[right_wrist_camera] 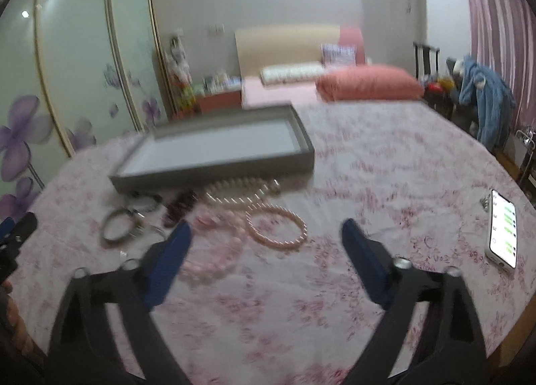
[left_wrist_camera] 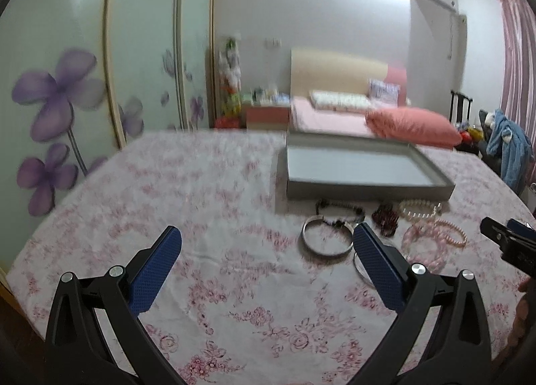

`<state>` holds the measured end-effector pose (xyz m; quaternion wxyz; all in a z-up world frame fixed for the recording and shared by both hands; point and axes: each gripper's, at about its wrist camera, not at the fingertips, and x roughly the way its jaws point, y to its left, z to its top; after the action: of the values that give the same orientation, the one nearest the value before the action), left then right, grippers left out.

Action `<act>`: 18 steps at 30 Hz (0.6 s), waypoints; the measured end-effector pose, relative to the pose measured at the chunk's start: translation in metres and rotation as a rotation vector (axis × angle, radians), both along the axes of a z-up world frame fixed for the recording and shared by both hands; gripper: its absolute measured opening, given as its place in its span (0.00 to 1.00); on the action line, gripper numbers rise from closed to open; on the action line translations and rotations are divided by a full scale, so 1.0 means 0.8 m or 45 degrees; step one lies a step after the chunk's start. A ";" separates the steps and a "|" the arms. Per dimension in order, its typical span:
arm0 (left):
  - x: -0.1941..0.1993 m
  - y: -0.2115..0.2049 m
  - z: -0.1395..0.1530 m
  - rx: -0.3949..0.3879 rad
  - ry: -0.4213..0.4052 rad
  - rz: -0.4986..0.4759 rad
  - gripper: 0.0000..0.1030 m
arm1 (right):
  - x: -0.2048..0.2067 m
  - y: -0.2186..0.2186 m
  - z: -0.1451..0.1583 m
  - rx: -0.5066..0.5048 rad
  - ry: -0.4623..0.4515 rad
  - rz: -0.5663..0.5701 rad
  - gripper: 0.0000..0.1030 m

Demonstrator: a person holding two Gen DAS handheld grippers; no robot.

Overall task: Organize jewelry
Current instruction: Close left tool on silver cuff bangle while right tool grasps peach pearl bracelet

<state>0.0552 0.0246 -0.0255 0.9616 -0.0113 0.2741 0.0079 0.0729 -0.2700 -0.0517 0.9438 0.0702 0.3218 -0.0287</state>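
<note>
Nothing has been sorted yet, by the look of it: the grey tray (left_wrist_camera: 368, 189) lies bare inside, and every piece of jewelry sits on the floral cloth of the bench (left_wrist_camera: 201, 184) just in front of the tray's near wall. The whole job appears to be ahead.

From left to right in the left wrist view, the left gripper (left_wrist_camera: 268, 244) hangs above the cloth with its blue pads wide apart and nothing between them. Past its left finger comes a plain silver bangle (left_wrist_camera: 326, 237), lying flat, with a dark beaded bracelet (left_wrist_camera: 341, 209) touching its far edge. A second metal ring is partly hidden behind the left gripper's right finger. Next is a small heap of dark red beads (left_wrist_camera: 387, 217), then a coiled white pearl strand (left_wrist_camera: 418, 209) nearest the tray. In front of it lie a pale pink translucent bead bracelet (left_wrist_camera: 423, 244) and a pink pearl bracelet (left_wrist_camera: 452, 234), overlapping each other.

The right gripper (right_wrist_camera: 266, 234) is likewise spread open and empty, poised just short of the pink pieces. Far right on the cloth, a lit phone (right_wrist_camera: 504, 232) lies well apart from the jewelry.

The pieces are crowded and touching, so lifting one cleanly may drag a neighbour.
</note>
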 end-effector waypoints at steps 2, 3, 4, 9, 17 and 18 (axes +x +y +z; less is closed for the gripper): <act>0.015 0.003 -0.008 -0.024 0.073 -0.019 0.98 | 0.020 -0.007 -0.010 -0.009 0.081 0.003 0.68; 0.022 0.005 -0.011 -0.032 0.111 -0.028 0.98 | 0.027 -0.008 -0.012 -0.016 0.106 0.001 0.62; 0.028 0.006 -0.014 -0.037 0.139 -0.035 0.98 | 0.035 -0.011 -0.017 -0.022 0.136 -0.001 0.57; 0.050 0.002 -0.025 -0.018 0.211 -0.075 0.98 | 0.070 -0.024 -0.038 -0.041 0.265 -0.009 0.42; 0.084 -0.017 -0.040 0.038 0.296 -0.124 0.91 | 0.083 -0.018 -0.052 -0.086 0.311 0.003 0.13; 0.090 -0.018 -0.042 0.036 0.310 -0.125 0.87 | 0.084 -0.019 -0.053 -0.088 0.311 0.006 0.09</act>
<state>0.1272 0.0099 -0.0591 0.9205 0.0168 0.3890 -0.0338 0.1399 -0.2854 -0.0937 0.8995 0.0328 0.4332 -0.0457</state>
